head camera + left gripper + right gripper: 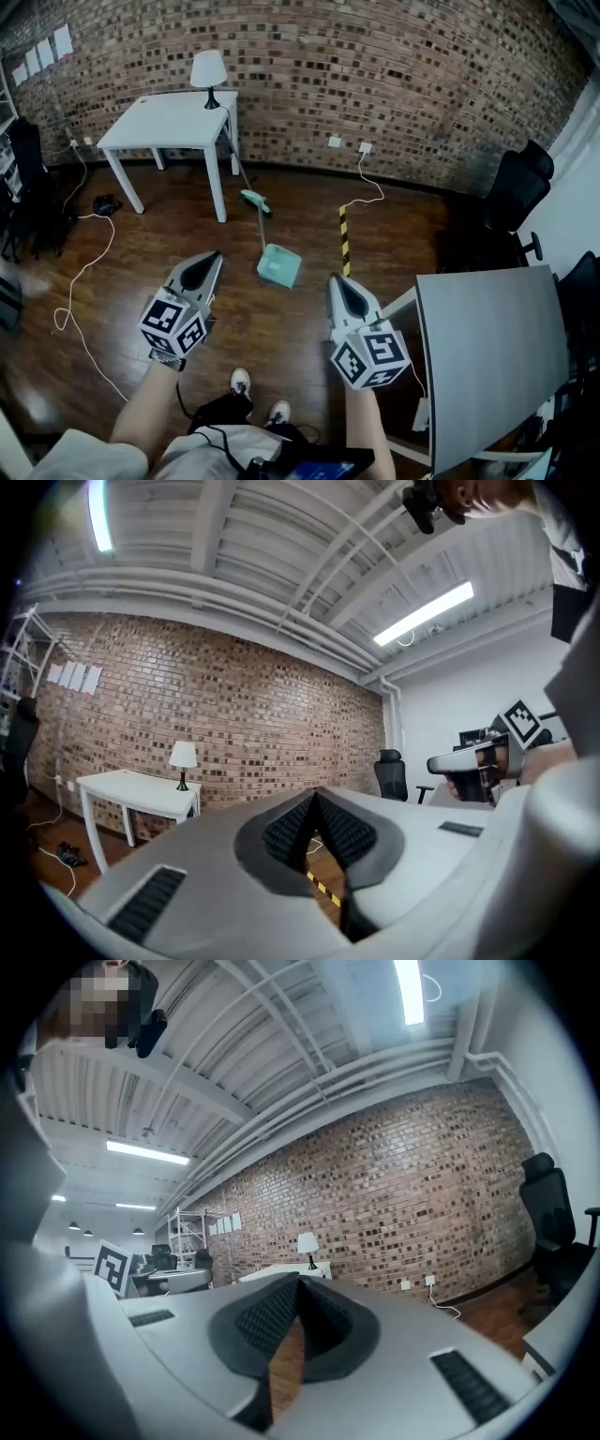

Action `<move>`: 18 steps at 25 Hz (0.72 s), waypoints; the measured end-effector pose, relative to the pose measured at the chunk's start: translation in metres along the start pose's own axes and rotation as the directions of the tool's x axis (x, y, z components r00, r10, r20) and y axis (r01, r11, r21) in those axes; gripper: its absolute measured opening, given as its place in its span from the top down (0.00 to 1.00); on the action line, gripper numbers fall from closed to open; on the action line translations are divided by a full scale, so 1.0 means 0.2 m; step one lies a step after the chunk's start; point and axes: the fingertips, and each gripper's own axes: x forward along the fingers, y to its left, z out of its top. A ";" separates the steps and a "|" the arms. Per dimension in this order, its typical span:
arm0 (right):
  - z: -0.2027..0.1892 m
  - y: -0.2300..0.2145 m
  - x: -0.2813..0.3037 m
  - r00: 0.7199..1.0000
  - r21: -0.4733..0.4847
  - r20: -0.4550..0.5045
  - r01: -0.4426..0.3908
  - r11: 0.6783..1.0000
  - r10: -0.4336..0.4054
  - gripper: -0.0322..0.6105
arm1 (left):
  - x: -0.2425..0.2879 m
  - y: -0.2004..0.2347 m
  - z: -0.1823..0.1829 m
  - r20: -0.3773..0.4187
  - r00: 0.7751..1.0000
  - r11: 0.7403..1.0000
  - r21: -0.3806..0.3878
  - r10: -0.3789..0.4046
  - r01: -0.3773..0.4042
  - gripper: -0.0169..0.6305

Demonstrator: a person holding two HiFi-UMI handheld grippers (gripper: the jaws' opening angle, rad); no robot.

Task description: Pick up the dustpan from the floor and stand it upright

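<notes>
At the centre of the head view, the mint-green dustpan (279,265) lies on the wooden floor (141,281), its thin handle running up-frame toward the white desk (169,122). It looks like light, stiff, smooth plastic, so the slim handle seems the surest hold for tipping it upright. Lower down, the left tool (212,257) and right tool (335,280) flank it, both pinched together on nothing and apart from it.

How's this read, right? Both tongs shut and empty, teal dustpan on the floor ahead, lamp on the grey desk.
Wrong on the lamp: the head view shows it on the white table, not the grey desk. Rest holds.
</notes>
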 end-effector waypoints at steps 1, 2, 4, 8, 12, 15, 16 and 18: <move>0.01 0.02 -0.02 1.000 0.001 0.007 -0.001 1.000 0.001 0.98 | -0.03 0.00 0.01 0.005 1.000 1.000 -0.003 0.004 -0.004 0.97; 0.02 0.03 -0.03 1.000 0.002 0.015 -0.002 1.000 0.002 0.98 | -0.06 0.00 0.01 0.004 1.000 1.000 -0.005 0.009 -0.009 0.97; 0.05 0.05 -0.04 0.999 0.000 0.032 0.000 1.000 0.000 0.98 | -0.09 -0.01 0.01 -0.006 1.000 1.000 -0.005 0.013 -0.013 0.97; 0.13 0.11 -0.03 0.998 -0.021 0.065 0.002 1.000 -0.001 0.98 | -0.11 0.02 0.07 -0.011 1.000 1.000 0.015 0.015 -0.015 0.97; 0.18 0.18 0.01 0.997 -0.065 0.078 0.005 0.998 0.000 0.98 | -0.13 0.05 0.12 0.006 1.000 0.999 0.038 0.011 -0.011 0.97; 0.19 0.20 0.00 0.997 -0.085 0.081 0.005 0.996 0.001 0.98 | -0.15 0.07 0.15 0.026 1.000 0.999 0.041 0.017 -0.018 0.97; 0.19 0.20 -0.01 0.997 -0.085 0.079 0.004 0.996 0.003 0.98 | -0.15 0.06 0.17 0.034 0.999 0.999 0.040 0.020 -0.022 0.97; 0.19 0.20 0.00 0.997 -0.086 0.077 -0.001 0.996 0.008 0.98 | -0.16 0.06 0.20 0.048 0.999 0.999 0.045 0.020 -0.023 0.97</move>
